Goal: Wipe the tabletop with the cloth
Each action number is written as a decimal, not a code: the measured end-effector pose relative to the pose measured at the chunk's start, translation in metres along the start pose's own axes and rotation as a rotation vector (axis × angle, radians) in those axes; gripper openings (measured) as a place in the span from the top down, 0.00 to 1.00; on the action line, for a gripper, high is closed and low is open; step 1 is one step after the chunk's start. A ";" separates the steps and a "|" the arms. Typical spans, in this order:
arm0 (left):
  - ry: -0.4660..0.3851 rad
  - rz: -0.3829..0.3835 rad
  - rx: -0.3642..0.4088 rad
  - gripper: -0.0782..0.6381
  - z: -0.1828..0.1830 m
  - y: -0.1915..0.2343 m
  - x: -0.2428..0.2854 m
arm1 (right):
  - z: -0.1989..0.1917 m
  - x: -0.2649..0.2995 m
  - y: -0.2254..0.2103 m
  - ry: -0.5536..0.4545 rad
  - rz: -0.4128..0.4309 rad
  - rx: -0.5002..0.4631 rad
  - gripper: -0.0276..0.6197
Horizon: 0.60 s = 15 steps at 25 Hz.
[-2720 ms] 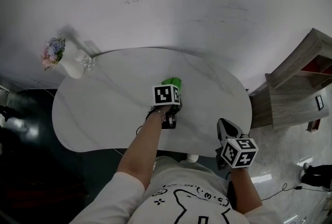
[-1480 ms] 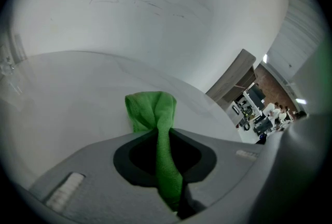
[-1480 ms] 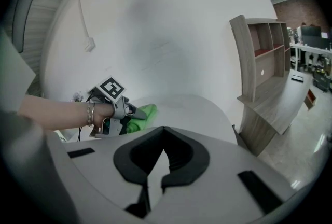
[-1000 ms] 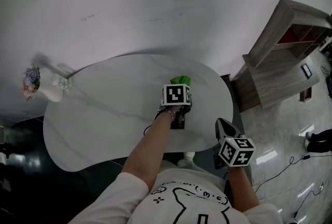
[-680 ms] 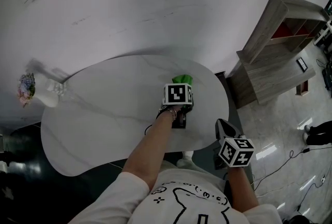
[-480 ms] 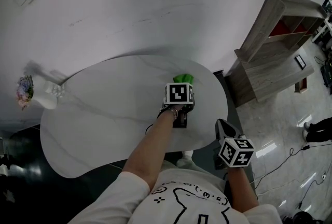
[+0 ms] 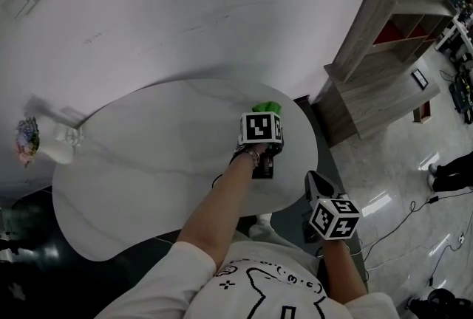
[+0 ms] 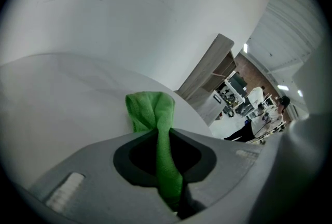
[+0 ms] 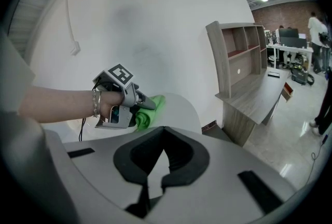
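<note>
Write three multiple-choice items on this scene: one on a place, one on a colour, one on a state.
1. Where on the table is the vase?
A. its far left edge
B. its centre
C. its right edge

2. What colour is the cloth?
A. blue
B. green
C. white

3. The left gripper is:
A. open and empty
B. shut on the cloth
C. shut on the vase

Answers:
1 A, the head view shows it at the left rim.
2 B, it is green in every view.
3 B, the cloth runs pinched between its jaws.
</note>
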<state>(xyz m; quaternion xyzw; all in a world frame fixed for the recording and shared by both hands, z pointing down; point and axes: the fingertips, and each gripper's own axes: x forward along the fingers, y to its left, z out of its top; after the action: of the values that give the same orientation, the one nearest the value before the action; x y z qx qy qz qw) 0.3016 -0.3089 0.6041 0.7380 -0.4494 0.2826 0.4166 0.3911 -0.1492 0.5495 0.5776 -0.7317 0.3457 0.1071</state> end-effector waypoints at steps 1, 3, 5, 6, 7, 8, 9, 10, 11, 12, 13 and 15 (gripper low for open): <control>0.003 -0.025 -0.030 0.82 0.000 -0.005 0.002 | -0.001 0.000 0.000 0.001 -0.002 0.001 0.97; -0.003 -0.063 -0.114 0.82 0.000 -0.013 0.007 | -0.001 -0.001 0.000 0.001 -0.003 -0.001 0.97; -0.011 -0.093 -0.181 0.82 0.001 -0.021 0.010 | -0.002 -0.001 0.001 0.002 -0.003 -0.004 0.97; -0.008 -0.120 -0.202 0.82 0.000 -0.027 0.012 | -0.002 -0.001 0.001 0.003 -0.003 -0.005 0.97; -0.001 -0.154 -0.221 0.82 -0.001 -0.034 0.015 | -0.002 -0.001 0.001 0.004 -0.004 -0.006 0.97; 0.003 -0.188 -0.244 0.82 -0.003 -0.040 0.017 | -0.002 -0.001 0.001 0.005 -0.004 -0.006 0.97; 0.001 -0.215 -0.271 0.82 -0.003 -0.045 0.018 | -0.003 -0.001 0.001 0.007 -0.004 -0.005 0.97; -0.008 -0.235 -0.298 0.82 -0.003 -0.048 0.020 | -0.003 0.000 0.001 0.010 -0.003 -0.005 0.97; -0.019 -0.255 -0.324 0.82 -0.003 -0.050 0.021 | -0.004 0.000 0.002 0.013 -0.001 -0.005 0.97; -0.024 -0.285 -0.349 0.82 -0.003 -0.053 0.021 | -0.005 0.001 0.003 0.015 0.002 -0.005 0.97; -0.019 -0.327 -0.371 0.82 -0.004 -0.057 0.022 | -0.005 0.002 0.004 0.016 0.004 -0.005 0.97; 0.006 -0.425 -0.413 0.82 -0.008 -0.068 0.021 | -0.005 0.003 0.007 0.016 0.004 -0.006 0.97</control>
<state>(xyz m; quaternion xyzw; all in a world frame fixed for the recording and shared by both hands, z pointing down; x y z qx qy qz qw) 0.3715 -0.2942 0.6004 0.7144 -0.3315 0.0938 0.6090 0.3827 -0.1477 0.5518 0.5731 -0.7330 0.3483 0.1137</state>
